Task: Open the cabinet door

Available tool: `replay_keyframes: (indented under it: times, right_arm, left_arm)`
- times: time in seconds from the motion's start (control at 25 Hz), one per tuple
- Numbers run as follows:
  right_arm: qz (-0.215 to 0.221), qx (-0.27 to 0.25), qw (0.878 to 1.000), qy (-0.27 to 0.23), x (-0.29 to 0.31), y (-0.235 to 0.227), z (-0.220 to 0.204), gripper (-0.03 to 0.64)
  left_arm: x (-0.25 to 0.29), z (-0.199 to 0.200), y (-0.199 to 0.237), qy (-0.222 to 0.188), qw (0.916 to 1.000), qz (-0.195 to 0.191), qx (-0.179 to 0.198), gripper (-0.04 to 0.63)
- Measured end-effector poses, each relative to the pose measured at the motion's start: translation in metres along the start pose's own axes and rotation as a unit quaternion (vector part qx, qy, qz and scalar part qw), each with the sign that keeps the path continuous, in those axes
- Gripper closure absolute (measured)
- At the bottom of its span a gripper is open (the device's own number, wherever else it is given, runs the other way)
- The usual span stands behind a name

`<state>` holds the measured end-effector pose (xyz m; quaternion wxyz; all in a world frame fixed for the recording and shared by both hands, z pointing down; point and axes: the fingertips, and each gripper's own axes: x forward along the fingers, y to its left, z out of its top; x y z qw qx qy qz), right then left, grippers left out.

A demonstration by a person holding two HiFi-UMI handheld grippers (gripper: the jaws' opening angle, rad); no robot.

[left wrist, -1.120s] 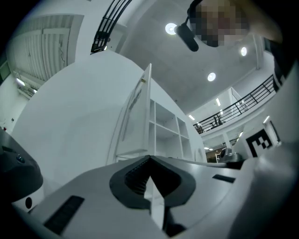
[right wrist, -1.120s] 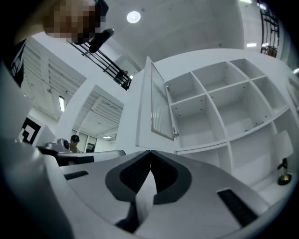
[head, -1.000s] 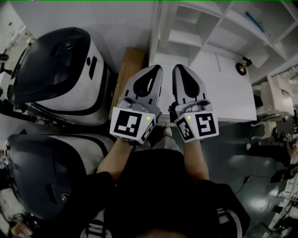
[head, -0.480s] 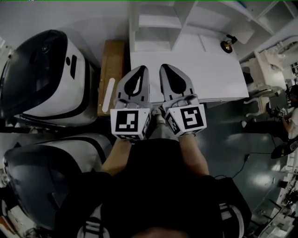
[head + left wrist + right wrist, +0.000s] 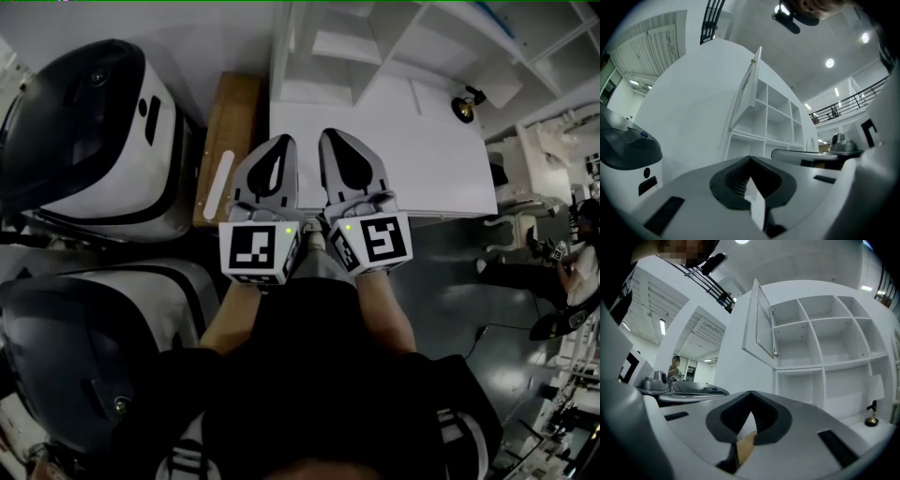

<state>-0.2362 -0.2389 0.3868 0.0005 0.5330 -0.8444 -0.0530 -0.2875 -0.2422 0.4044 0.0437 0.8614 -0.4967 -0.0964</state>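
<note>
Both shut and empty: left gripper (image 5: pixel 281 142) and right gripper (image 5: pixel 334 137) have dropped lower, off the cabinet (image 5: pixel 441 159). Its door (image 5: pixel 759 329) hangs open up top, so opening looks done.

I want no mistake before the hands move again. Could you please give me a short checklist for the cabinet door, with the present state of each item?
1. Left gripper is empty, jaws together: ok.
2. Right gripper is empty, jaws together: ok.
3. Cabinet door already stands swung out from the shelves: ok.
4. Neither gripper touches the door, which is up ahead of both: ok.
5. The small ornament on the lower ledge stands well away from the door: ok.
6. The door has a handle or knob to take hold of: cannot tell.
</note>
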Motion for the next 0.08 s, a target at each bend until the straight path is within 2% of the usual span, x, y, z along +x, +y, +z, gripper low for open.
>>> replay_keyframes:
  times: [0.08]
  right_arm:
    - [0.004, 0.002, 1.0, 0.002, 0.0046, 0.002, -0.0018, 0.598]
  left_arm:
    - [-0.0005, -0.0006, 0.005, 0.004, 1.0, 0.005, -0.005, 0.584]
